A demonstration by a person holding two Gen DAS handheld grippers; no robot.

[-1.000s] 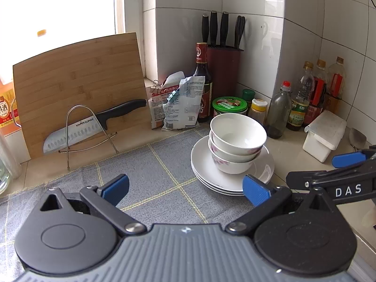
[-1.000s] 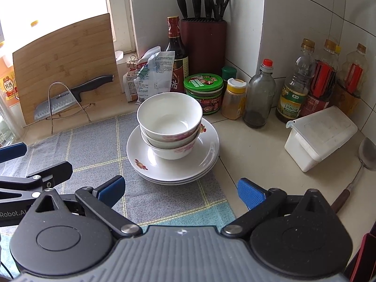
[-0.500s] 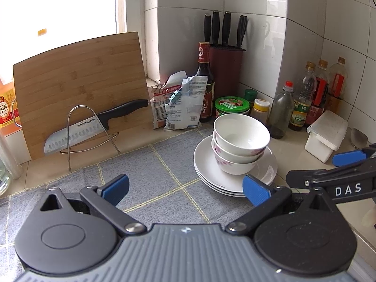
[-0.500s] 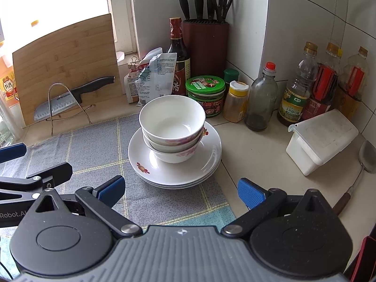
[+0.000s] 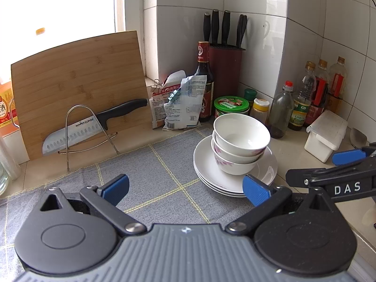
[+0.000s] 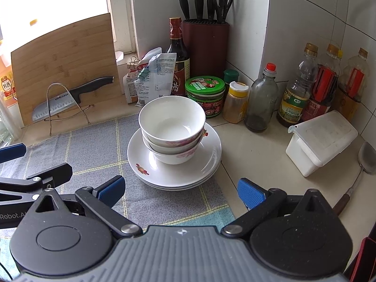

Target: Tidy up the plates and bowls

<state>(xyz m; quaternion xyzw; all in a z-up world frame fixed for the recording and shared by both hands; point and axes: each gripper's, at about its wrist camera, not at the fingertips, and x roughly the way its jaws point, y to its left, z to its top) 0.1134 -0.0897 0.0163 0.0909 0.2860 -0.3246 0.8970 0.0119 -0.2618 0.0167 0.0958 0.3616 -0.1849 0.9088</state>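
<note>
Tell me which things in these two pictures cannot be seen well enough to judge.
- Plates: in both views the bowls cover their middles; only stacked rims show, so the exact count is uncertain.
- Knife block: both views show only handles; the blades are inside.
- White box: lid shut, contents hidden.
- Spatula: left view cuts it at the edge; right view hides the handle end behind the right tongs.

White tiled wall point(image 5: 305, 23), bright window point(image 5: 58, 4)

Black grippers, ribbed grey housing, blue-padded fingers point(image 5: 255, 189) (white "DAS" lettering).
</note>
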